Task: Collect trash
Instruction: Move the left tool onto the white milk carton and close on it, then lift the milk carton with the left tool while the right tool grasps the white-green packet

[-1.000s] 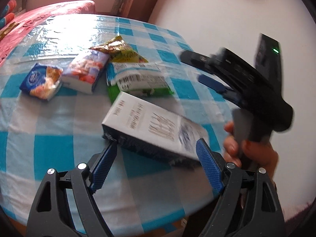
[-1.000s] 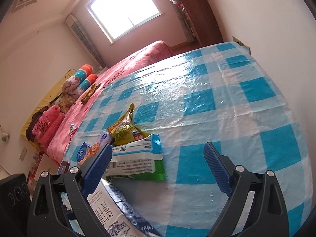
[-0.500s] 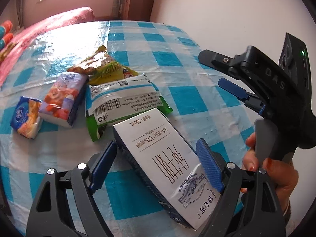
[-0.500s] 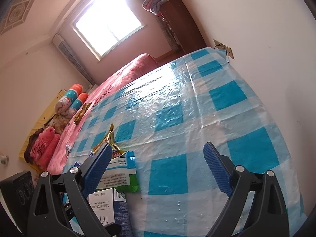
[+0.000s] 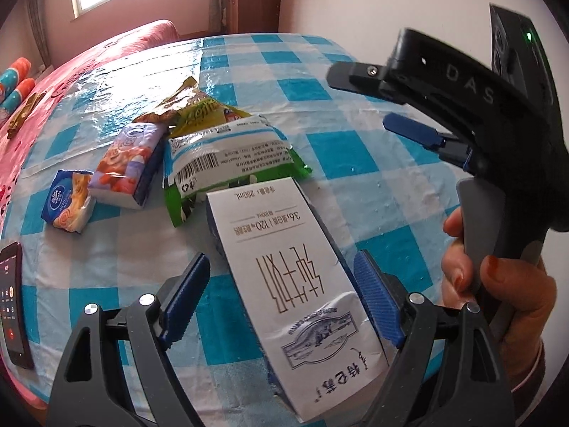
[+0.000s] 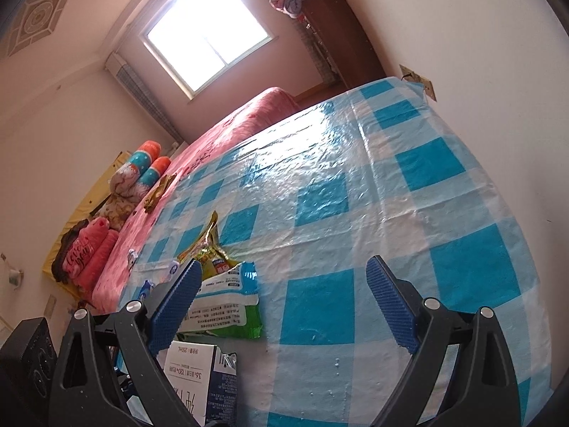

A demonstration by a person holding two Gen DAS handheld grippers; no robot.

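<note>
The left gripper [image 5: 284,299] is spread wide astride the milk carton [image 5: 295,284], which lies flat on the counter [image 5: 355,163]; neither pad presses it, so it looks lined up for a grasp. The right gripper [image 6: 284,306] hovers spread and empty; the snack wrappers [image 5: 227,163] and tissue packs [image 5: 121,167] wait just beyond.

Daylight only, from the window [image 6: 208,33] at the far wall; it's blown out to white in the right wrist view. Strong glare streaks on the glossy tablecloth [image 6: 302,149] over the counter. Scene bright, shadows soft and faint. Heavy fisheye bending, dark vignette in all corners. Print on the milk carton [image 5: 295,277] stays sharp; the right hand-held gripper [image 5: 409,106] looks slightly soft.
</note>
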